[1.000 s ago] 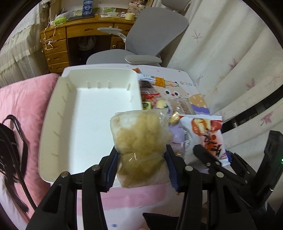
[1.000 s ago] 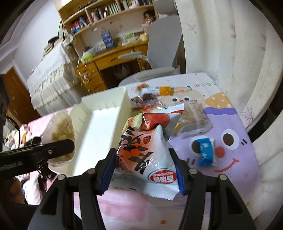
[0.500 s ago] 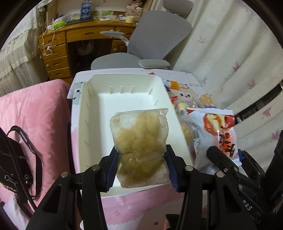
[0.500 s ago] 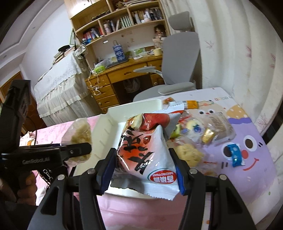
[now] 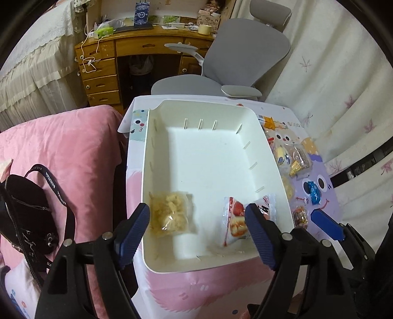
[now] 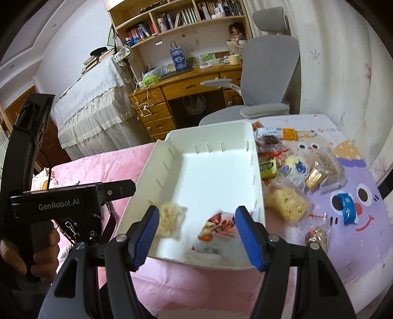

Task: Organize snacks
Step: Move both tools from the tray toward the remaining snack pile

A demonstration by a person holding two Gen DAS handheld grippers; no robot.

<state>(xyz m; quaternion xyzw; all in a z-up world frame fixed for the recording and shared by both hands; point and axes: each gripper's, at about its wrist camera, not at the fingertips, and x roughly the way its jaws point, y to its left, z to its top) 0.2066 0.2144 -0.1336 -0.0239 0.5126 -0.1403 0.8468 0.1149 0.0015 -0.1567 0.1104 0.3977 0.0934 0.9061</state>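
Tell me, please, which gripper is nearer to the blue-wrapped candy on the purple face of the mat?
Right. The right gripper hangs over the white bin's near end, next to the blue-wrapped candy; the left gripper is farther along, toward the pink bedding.

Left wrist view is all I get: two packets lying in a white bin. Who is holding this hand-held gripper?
Observer: A person's hand grips its handle. The left hand-held gripper has just been opening its jaws, and nothing is clamped between them.
Operator: Are there snacks beside the bin that I miss?
Observer: Yes, a green-wrapped snack lies close beside the right wall of the white bin.
Operator: What is above that wooden desk?
Observer: Shelves of books.
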